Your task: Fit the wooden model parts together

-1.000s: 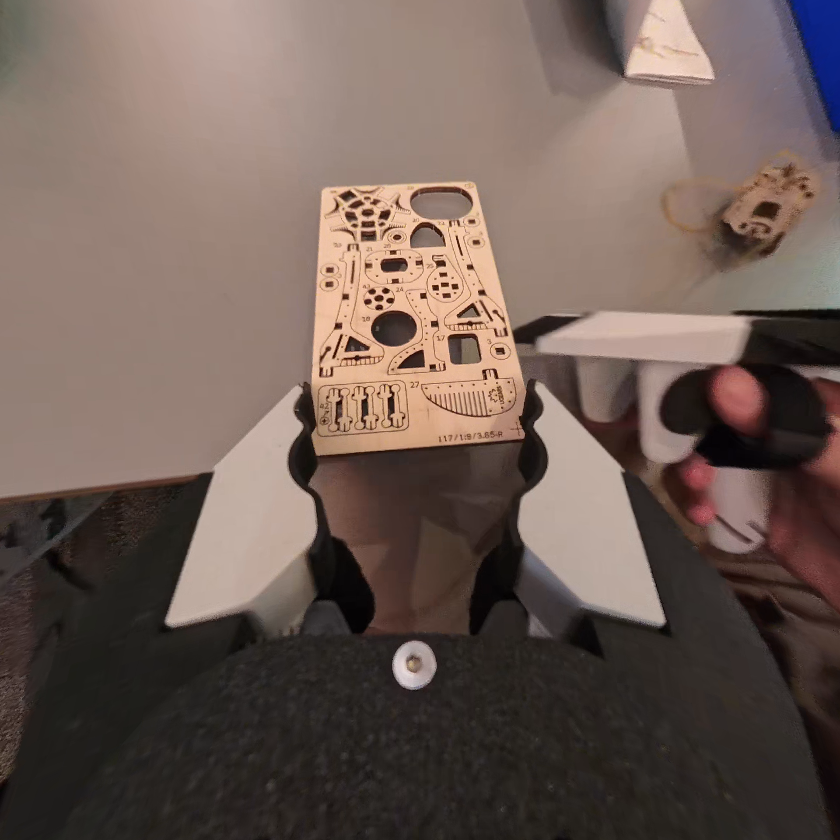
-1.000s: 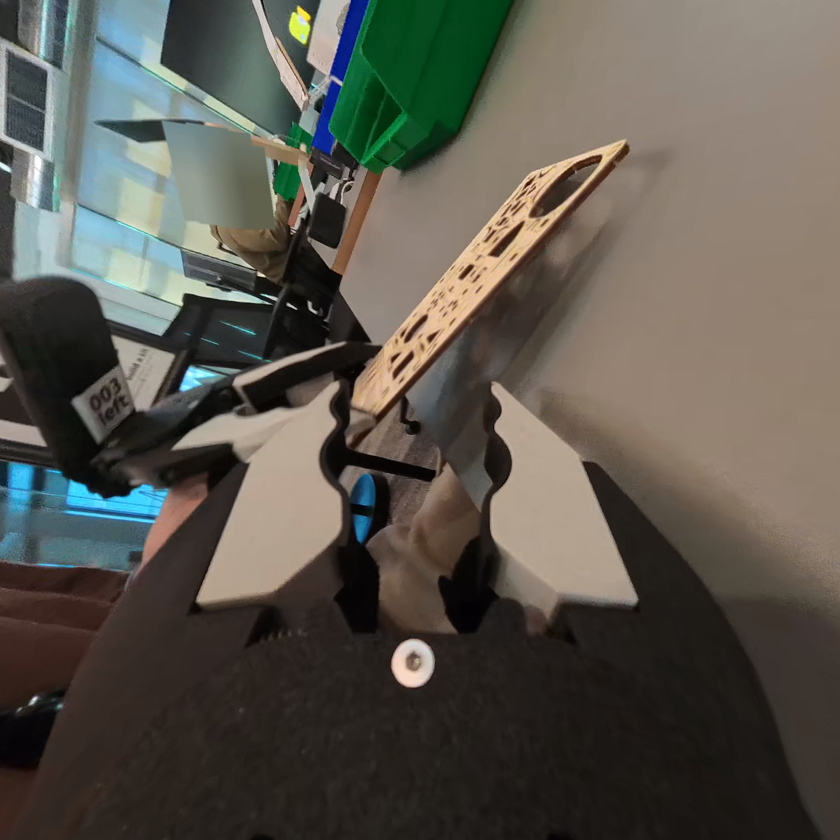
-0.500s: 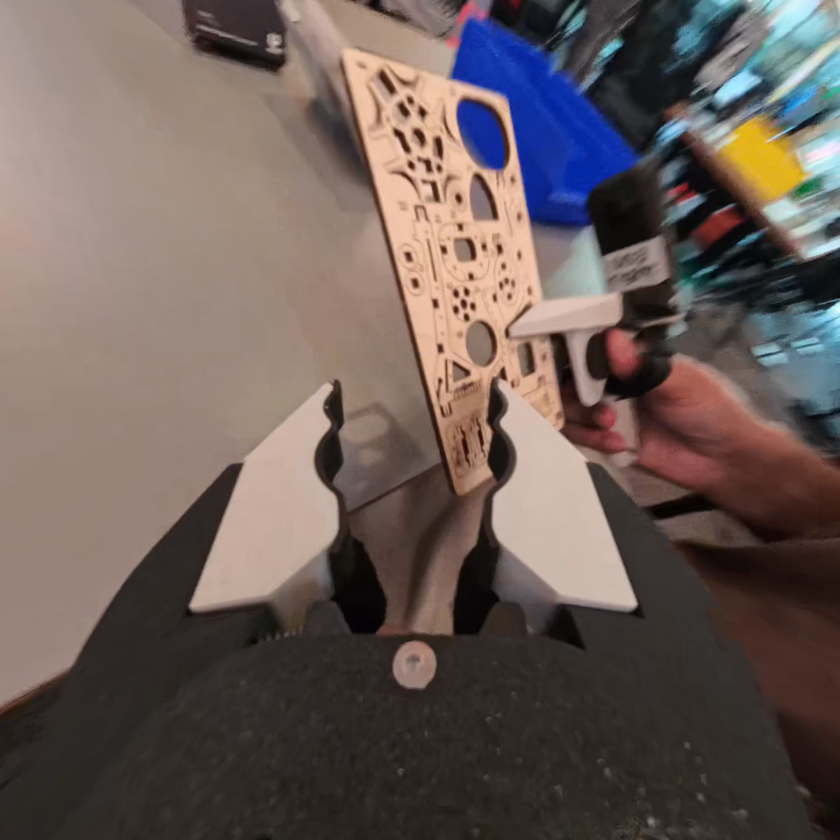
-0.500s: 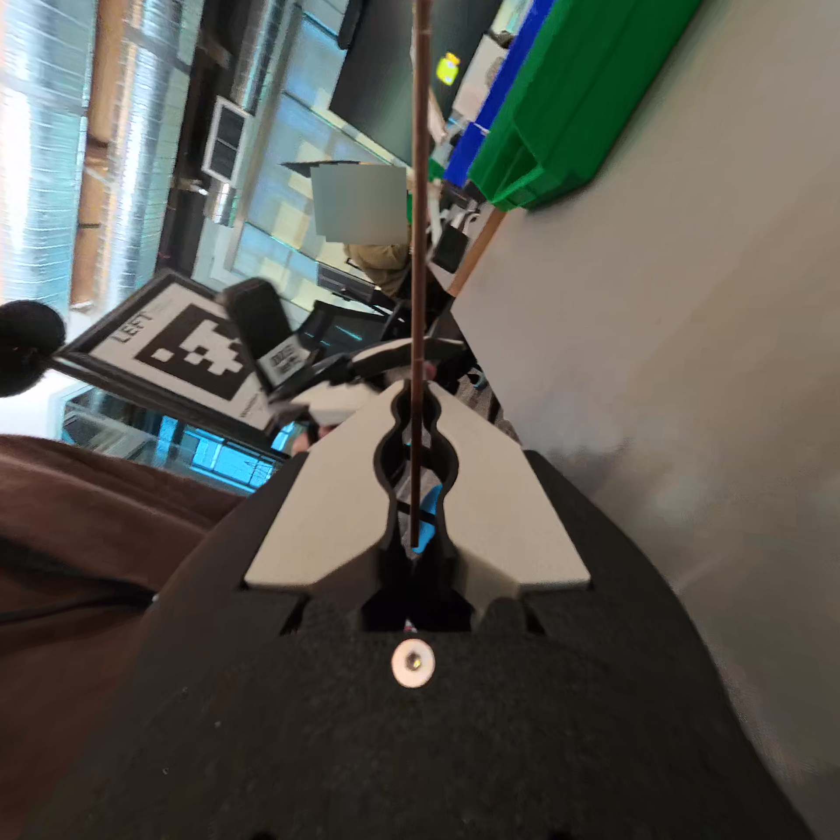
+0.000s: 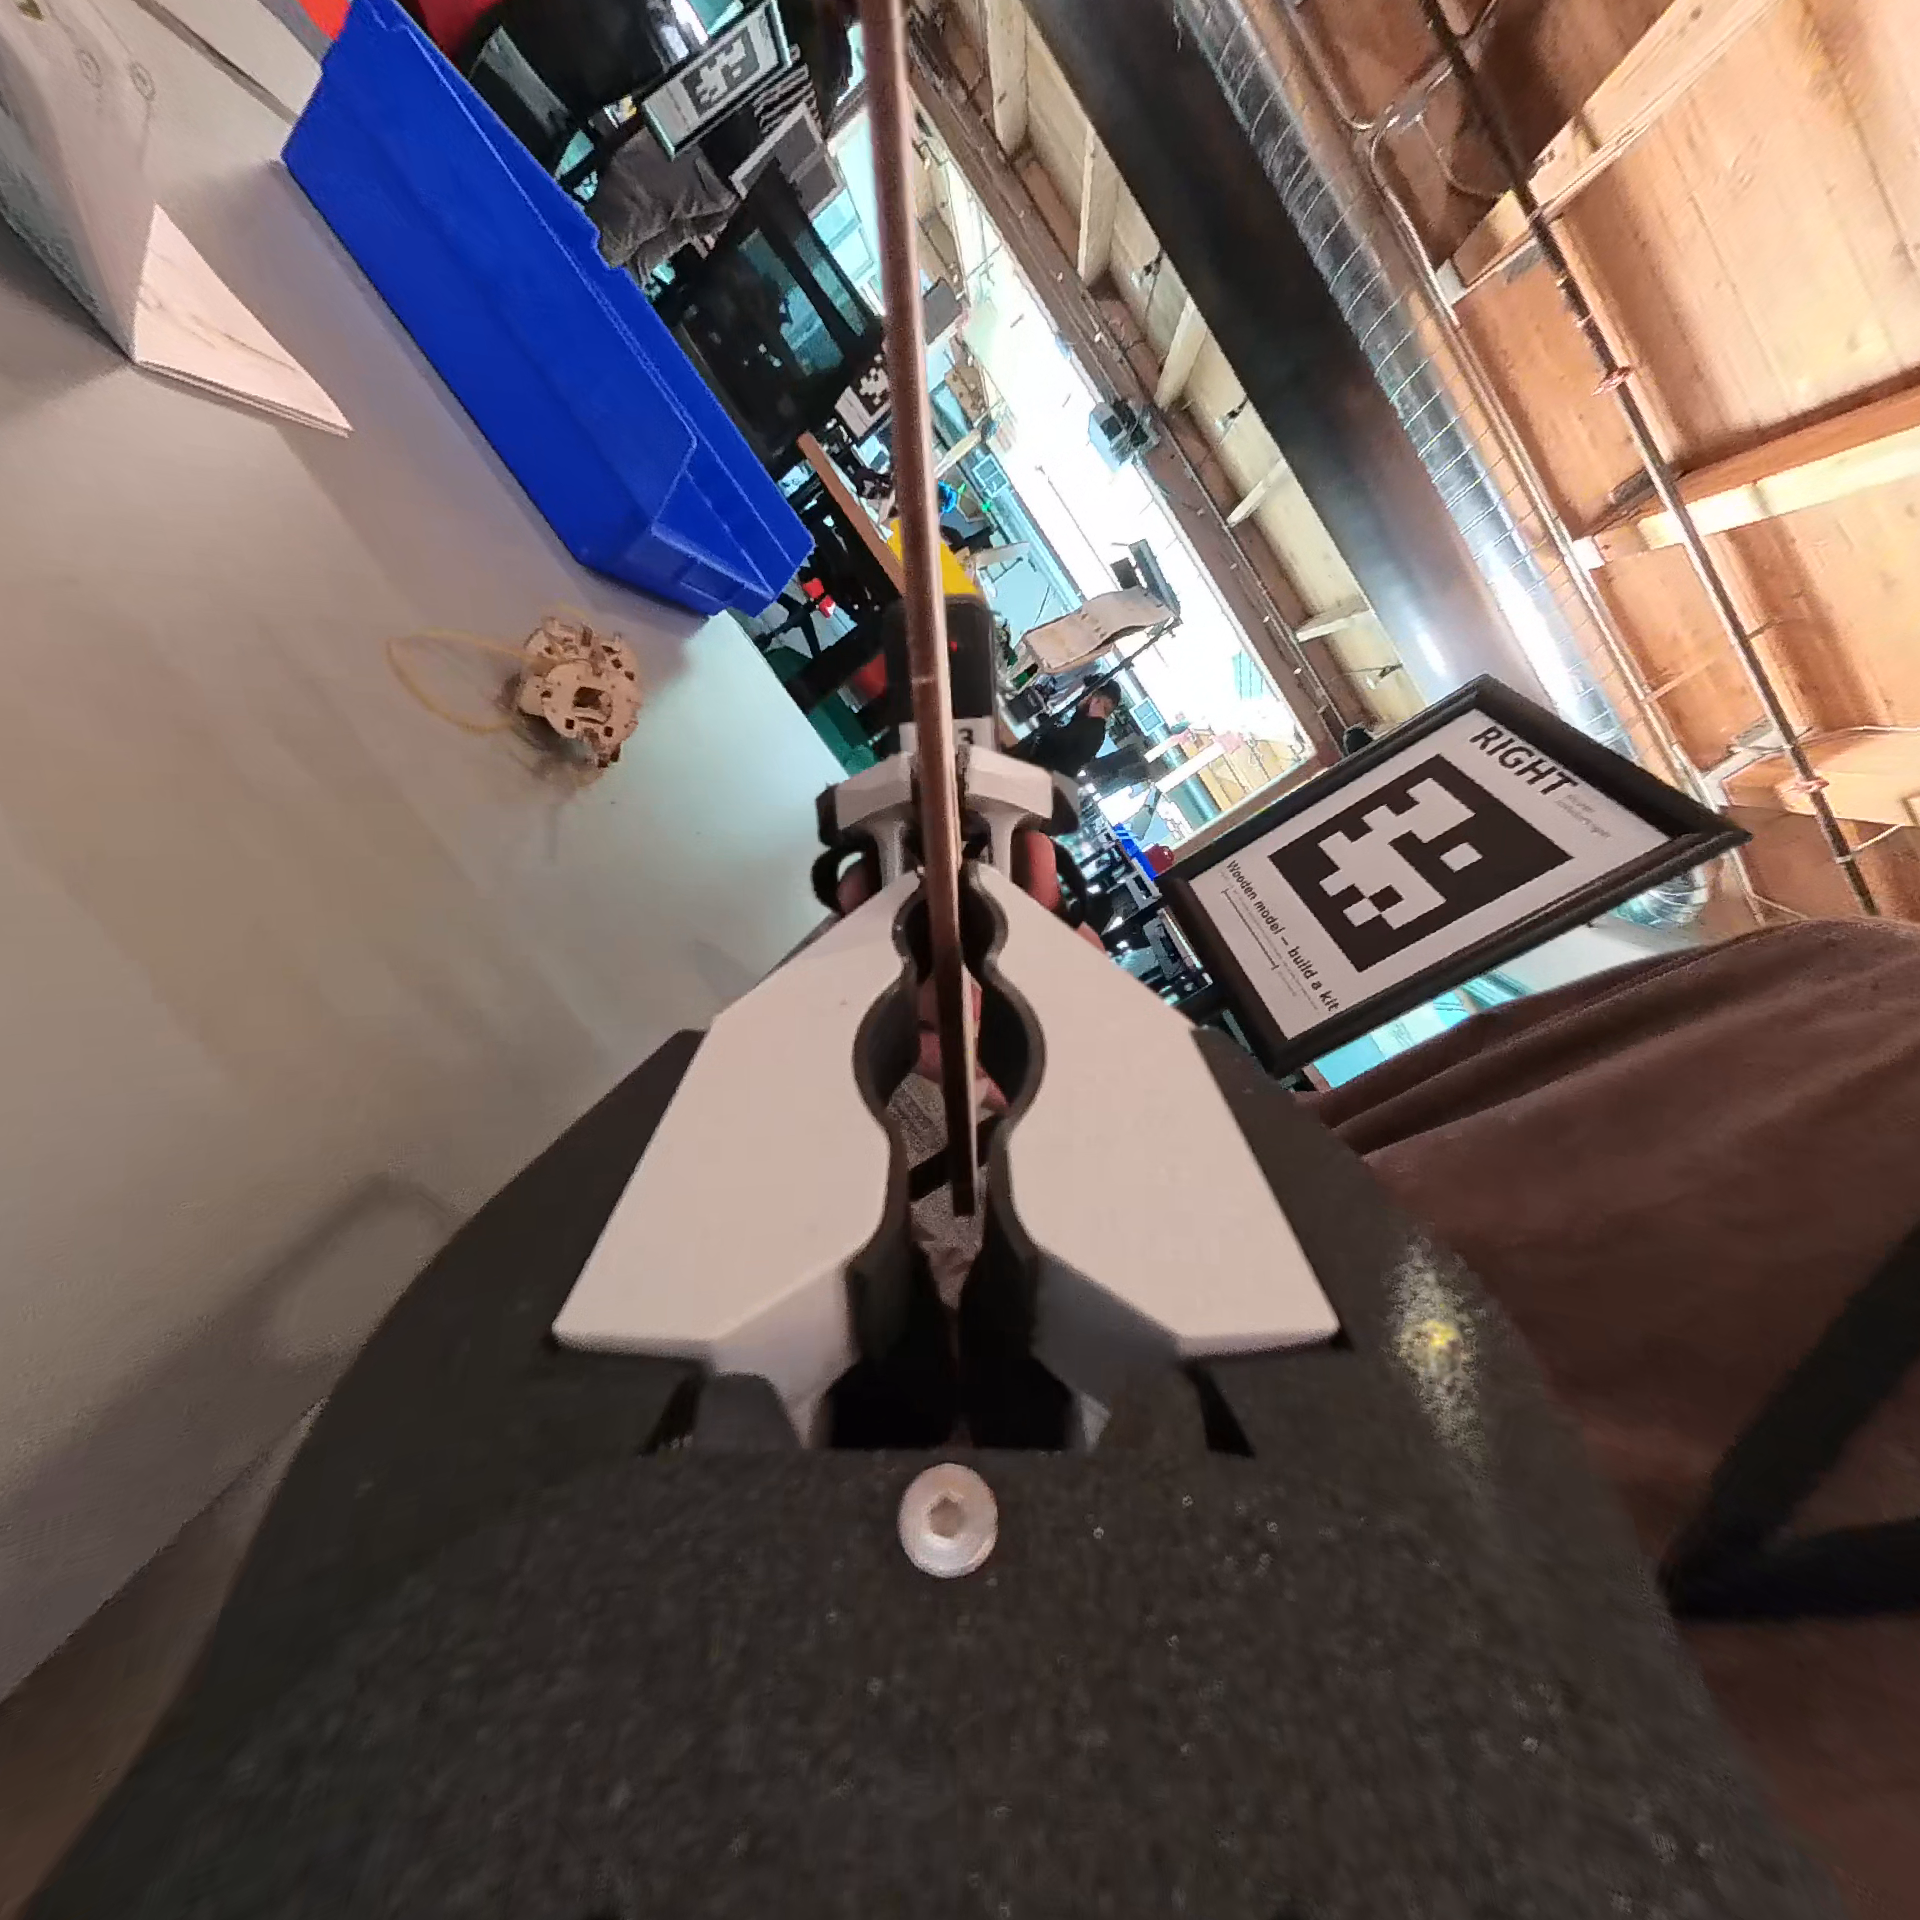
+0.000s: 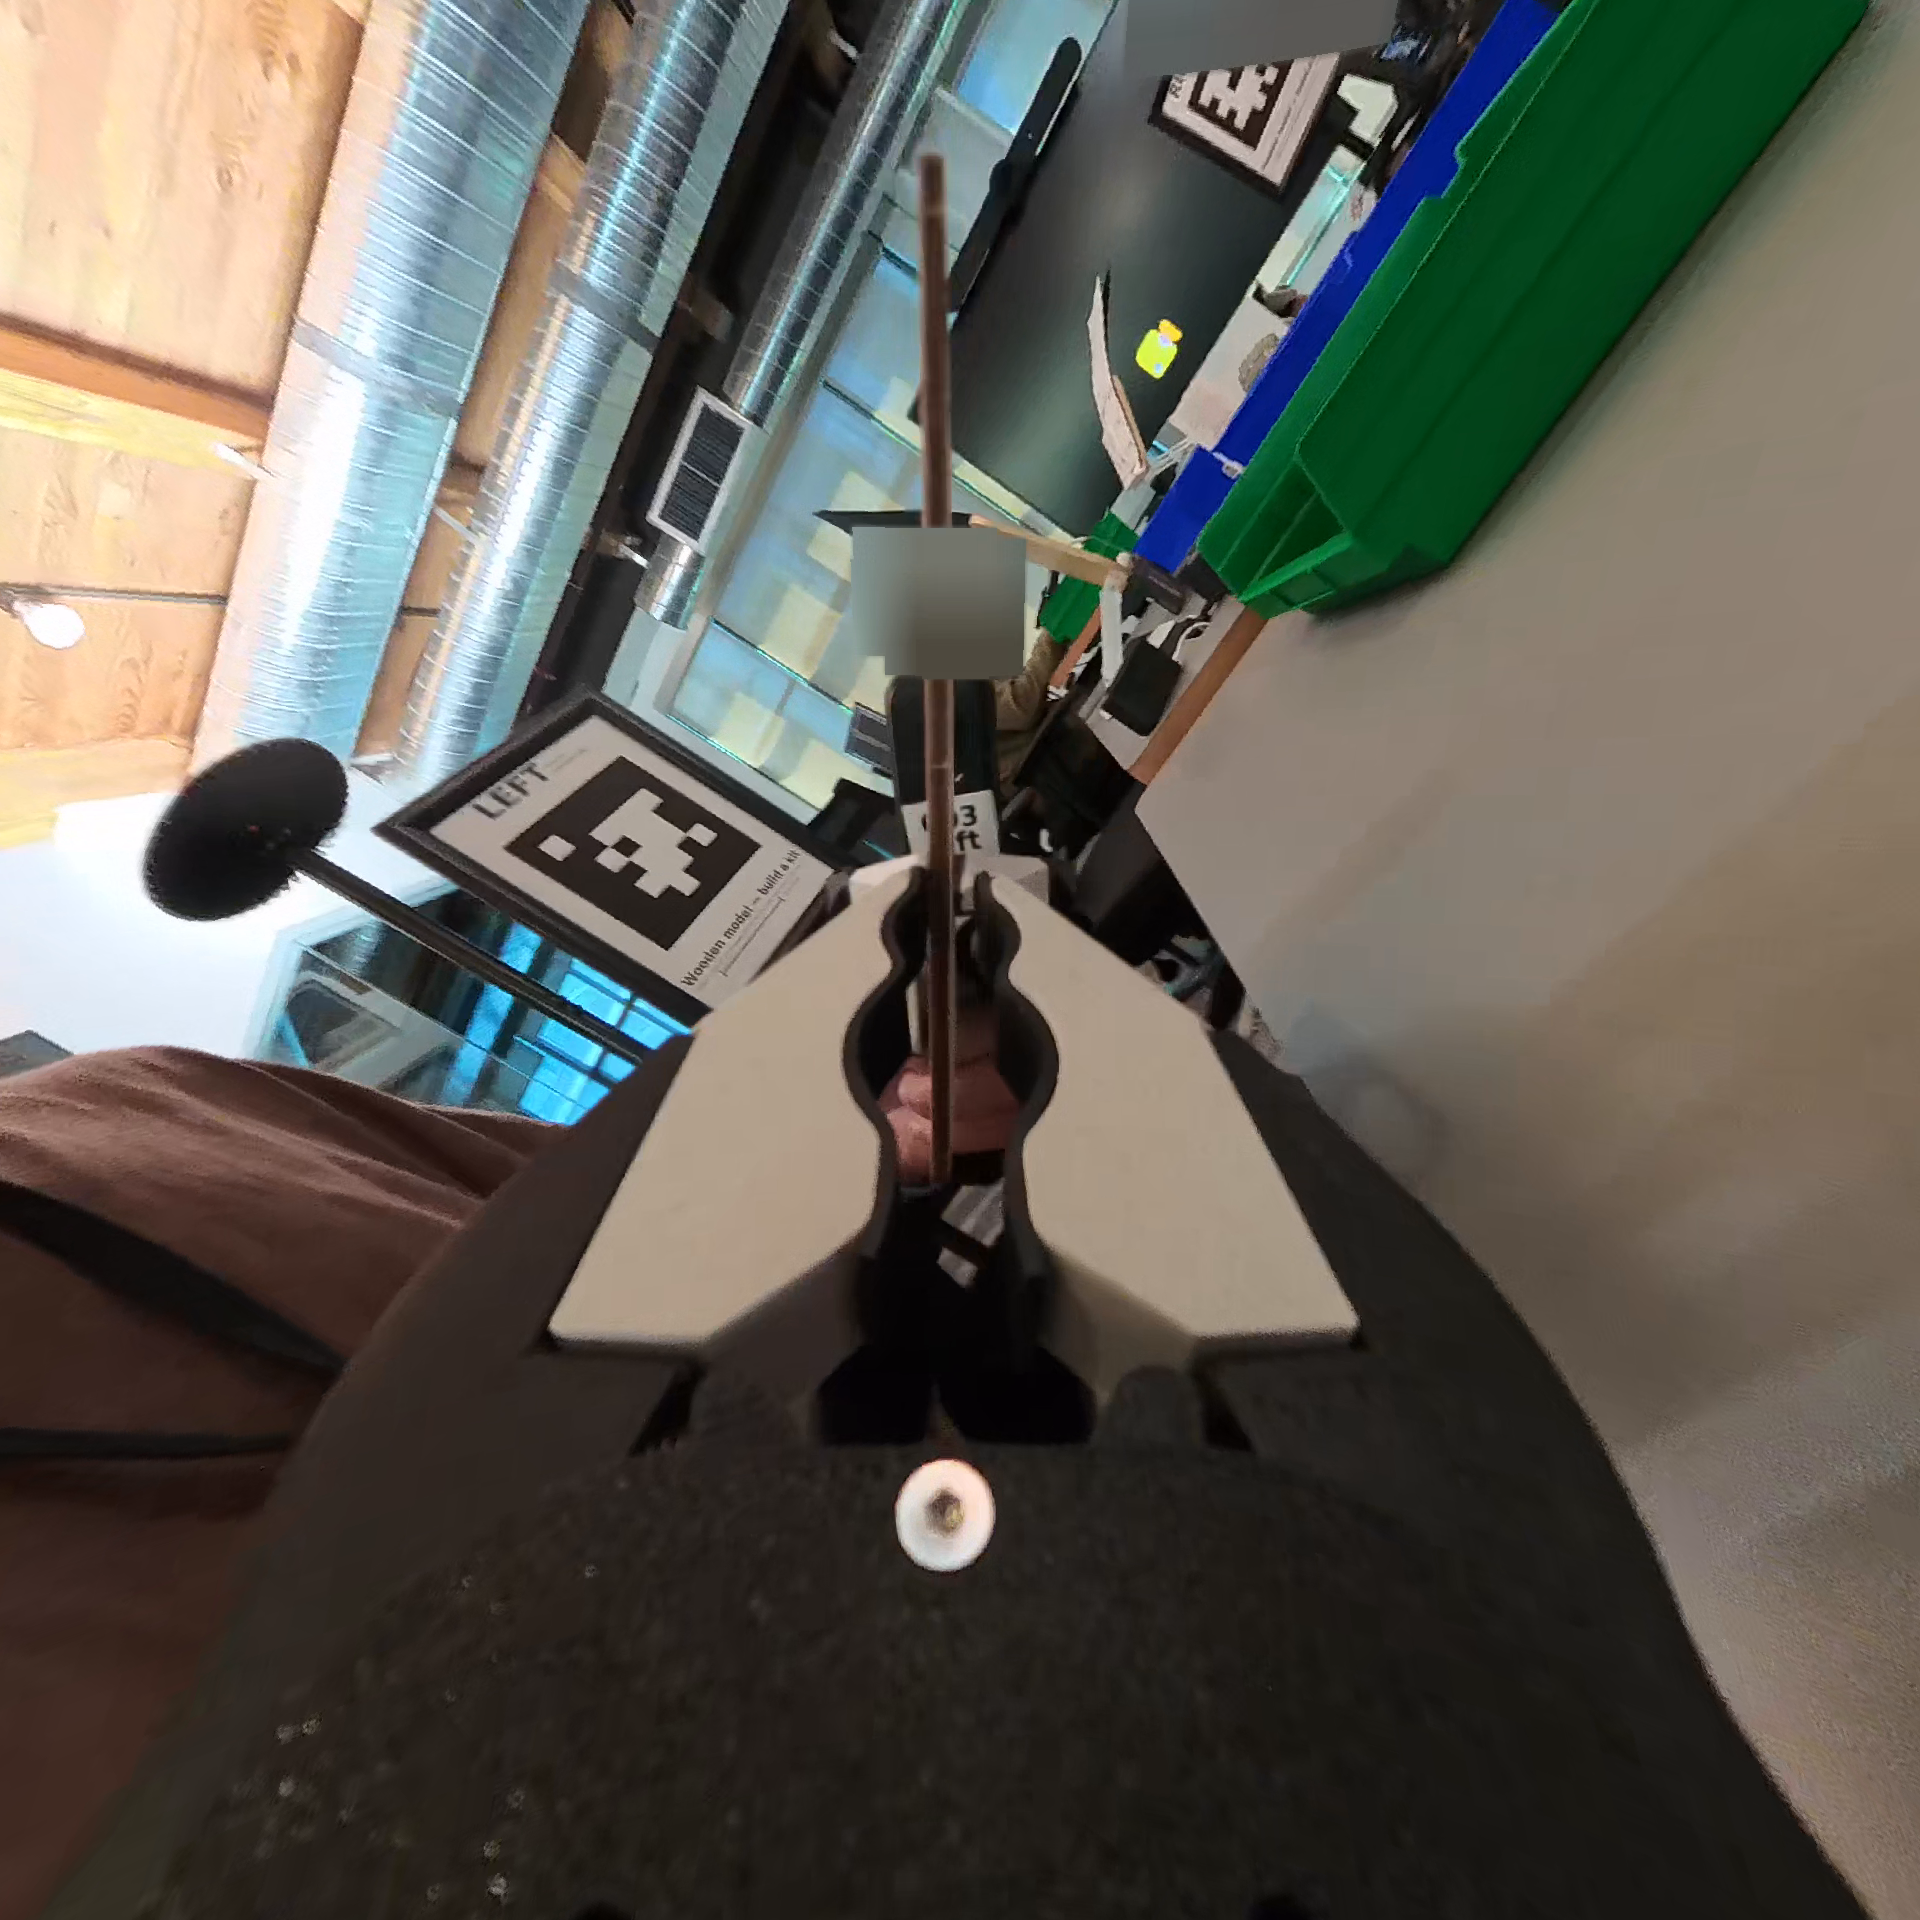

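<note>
A thin laser-cut wooden parts sheet [image 5: 902, 416] stands edge-on between both grippers, held in the air above the grey table [image 5: 208, 883]. My left gripper [image 5: 943, 899] is shut on the sheet's near end. My right gripper [image 5: 940, 795] faces it from the far side and clamps the same sheet. In the right wrist view the sheet [image 6: 935, 416] runs straight up from my right gripper [image 6: 951, 883], which is shut on it. A small part-built wooden model [image 5: 577, 691] with a yellow rubber band lies on the table to the left.
A blue bin [image 5: 499, 312] and a white box [image 5: 94, 208] stand at the table's far side. A green bin [image 6: 1507, 312] sits on the table in the right wrist view. Framed marker signs [image 5: 1434, 862] [image 6: 623, 842] stand beside the table. A brown sleeve [image 5: 1610, 1091] is close by. The grippers are tip to tip, or close to it. The small part-built wooden model [image 5: 577, 691] is about equally far from each gripper, around 20 centimetres.
The left gripper let go of the sheet's side edges, the right gripper closed on the sheet and turned it upright, and the left gripper has now closed on its faces.
</note>
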`<state>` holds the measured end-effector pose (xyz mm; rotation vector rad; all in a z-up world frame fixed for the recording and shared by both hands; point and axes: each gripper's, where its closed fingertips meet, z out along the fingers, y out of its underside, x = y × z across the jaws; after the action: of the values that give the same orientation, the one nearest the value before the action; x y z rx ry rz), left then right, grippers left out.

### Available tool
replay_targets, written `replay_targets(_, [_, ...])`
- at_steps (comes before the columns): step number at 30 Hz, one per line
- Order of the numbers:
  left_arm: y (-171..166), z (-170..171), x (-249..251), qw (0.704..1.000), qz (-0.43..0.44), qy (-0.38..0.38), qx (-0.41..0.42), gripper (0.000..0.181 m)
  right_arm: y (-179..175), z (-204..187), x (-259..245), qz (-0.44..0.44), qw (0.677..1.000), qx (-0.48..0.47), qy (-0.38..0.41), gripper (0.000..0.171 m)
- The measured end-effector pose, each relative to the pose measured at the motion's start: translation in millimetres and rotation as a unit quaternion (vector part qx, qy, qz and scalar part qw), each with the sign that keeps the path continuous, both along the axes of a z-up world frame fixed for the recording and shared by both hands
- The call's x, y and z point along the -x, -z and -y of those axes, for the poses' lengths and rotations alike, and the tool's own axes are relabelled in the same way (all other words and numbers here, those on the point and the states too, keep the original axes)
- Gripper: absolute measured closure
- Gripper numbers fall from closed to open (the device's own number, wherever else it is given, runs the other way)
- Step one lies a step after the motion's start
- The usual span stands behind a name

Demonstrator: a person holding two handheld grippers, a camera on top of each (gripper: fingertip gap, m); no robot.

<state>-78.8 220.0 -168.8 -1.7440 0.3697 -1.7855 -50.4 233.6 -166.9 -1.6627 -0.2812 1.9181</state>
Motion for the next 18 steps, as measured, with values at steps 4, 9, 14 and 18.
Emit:
replay_targets(4, [-2.8,-0.1,5.0,1.000,0.018,-0.004,0.018,0.180,-8.3,-3.8,-13.4,0.042,0.997,-0.061,0.023,0.153])
replay_targets(9, [-3.2,5.3,7.2,1.000,0.006,-0.007,0.005,0.180,-10.8,-13.7,-27.0,0.115,0.973,-0.176,0.092,0.133])
replay_targets(14, [-2.7,13.5,6.3,1.000,0.004,0.000,0.003,0.180,-13.9,-3.5,-10.0,0.092,0.978,-0.178,0.054,0.120])
replay_targets(18, [1.1,20.3,5.1,0.999,-0.026,-0.001,-0.020,0.180,-13.4,3.8,4.6,0.038,0.992,-0.123,0.008,0.114])
